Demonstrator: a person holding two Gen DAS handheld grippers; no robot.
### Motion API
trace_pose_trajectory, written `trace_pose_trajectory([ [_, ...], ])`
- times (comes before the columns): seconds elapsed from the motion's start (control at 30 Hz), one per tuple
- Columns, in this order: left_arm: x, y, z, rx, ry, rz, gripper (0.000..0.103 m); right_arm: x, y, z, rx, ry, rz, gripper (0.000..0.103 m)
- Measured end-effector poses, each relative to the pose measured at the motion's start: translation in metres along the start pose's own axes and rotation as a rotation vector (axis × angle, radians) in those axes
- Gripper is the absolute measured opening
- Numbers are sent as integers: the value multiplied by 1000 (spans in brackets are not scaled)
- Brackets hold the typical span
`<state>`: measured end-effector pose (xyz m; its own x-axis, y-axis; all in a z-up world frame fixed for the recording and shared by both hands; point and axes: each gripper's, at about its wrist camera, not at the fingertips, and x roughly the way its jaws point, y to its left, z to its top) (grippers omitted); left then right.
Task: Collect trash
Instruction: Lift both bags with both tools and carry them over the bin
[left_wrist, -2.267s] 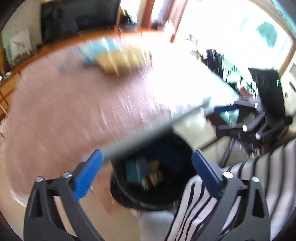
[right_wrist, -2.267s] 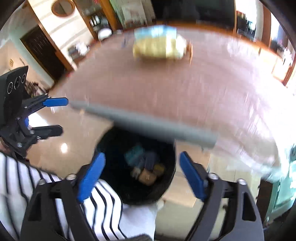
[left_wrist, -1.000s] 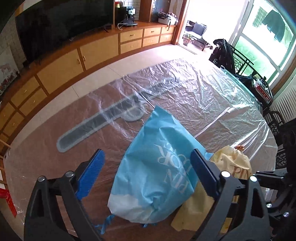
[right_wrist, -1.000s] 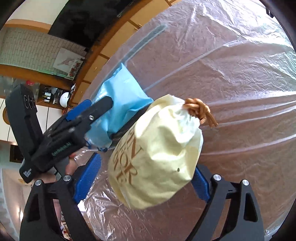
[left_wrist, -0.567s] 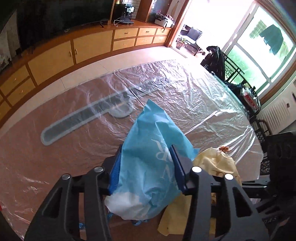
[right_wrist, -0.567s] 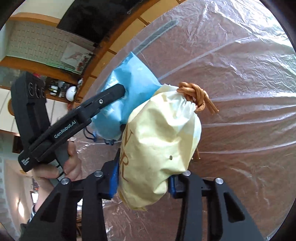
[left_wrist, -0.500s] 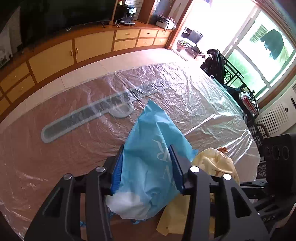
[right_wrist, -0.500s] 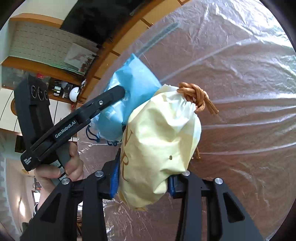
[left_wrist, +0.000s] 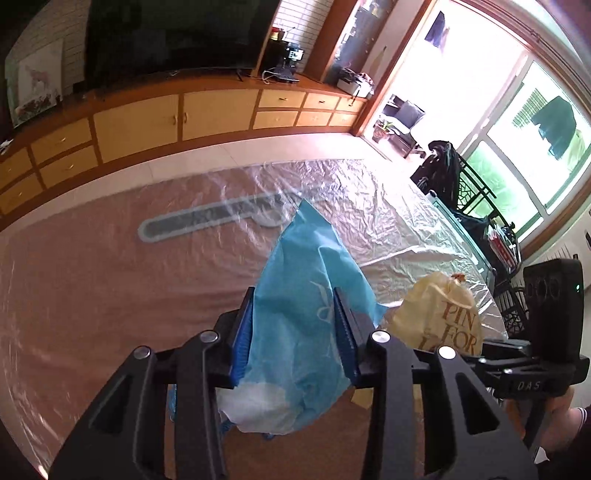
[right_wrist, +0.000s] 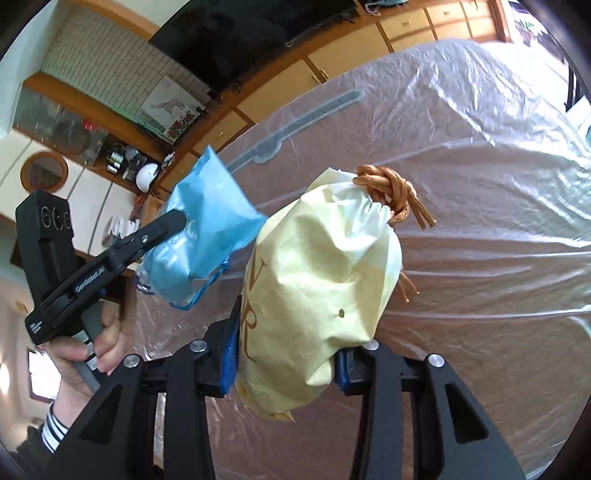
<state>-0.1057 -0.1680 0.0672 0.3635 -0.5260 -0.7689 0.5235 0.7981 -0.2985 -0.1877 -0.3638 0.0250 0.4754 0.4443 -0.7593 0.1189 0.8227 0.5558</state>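
Observation:
My left gripper (left_wrist: 293, 306) is shut on a crumpled blue paper bag (left_wrist: 306, 317) and holds it above the table. The blue bag also shows at the left in the right wrist view (right_wrist: 207, 229). My right gripper (right_wrist: 284, 332) is shut on a pale yellow paper bag (right_wrist: 321, 280) with a knotted orange cord (right_wrist: 391, 192), lifted off the table. The yellow bag shows at the right in the left wrist view (left_wrist: 443, 317), close beside the blue one.
A brown table (left_wrist: 92, 288) covered with clear plastic sheet lies below both bags. A long grey shape (left_wrist: 210, 218) lies under the plastic. Wooden cabinets (left_wrist: 147, 122) and a dark TV stand beyond. Dark chairs (left_wrist: 465, 192) stand by the window on the right.
Both grippers closed on their bags within the last second and have lifted them up off the table. Earlier both hovered open over a black bin.

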Motion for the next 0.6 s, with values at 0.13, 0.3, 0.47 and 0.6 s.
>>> trace_pose_trajectory([
  [0.13, -9, -10, -22, 11, -8, 66, 40, -2, 5, -3, -48, 5, -26, 39],
  [0.3, -22, -24, -45, 3, -22, 121, 39, -14, -1, -17, -98, 9, -39, 39],
  [0.47, -32, -39, -70, -12, -32, 158, 38, -23, 3, -28, -151, 14, -39, 39],
  [0.6, -40, -50, -82, -31, -41, 175, 37, -28, 7, -36, -185, 18, -40, 39],
])
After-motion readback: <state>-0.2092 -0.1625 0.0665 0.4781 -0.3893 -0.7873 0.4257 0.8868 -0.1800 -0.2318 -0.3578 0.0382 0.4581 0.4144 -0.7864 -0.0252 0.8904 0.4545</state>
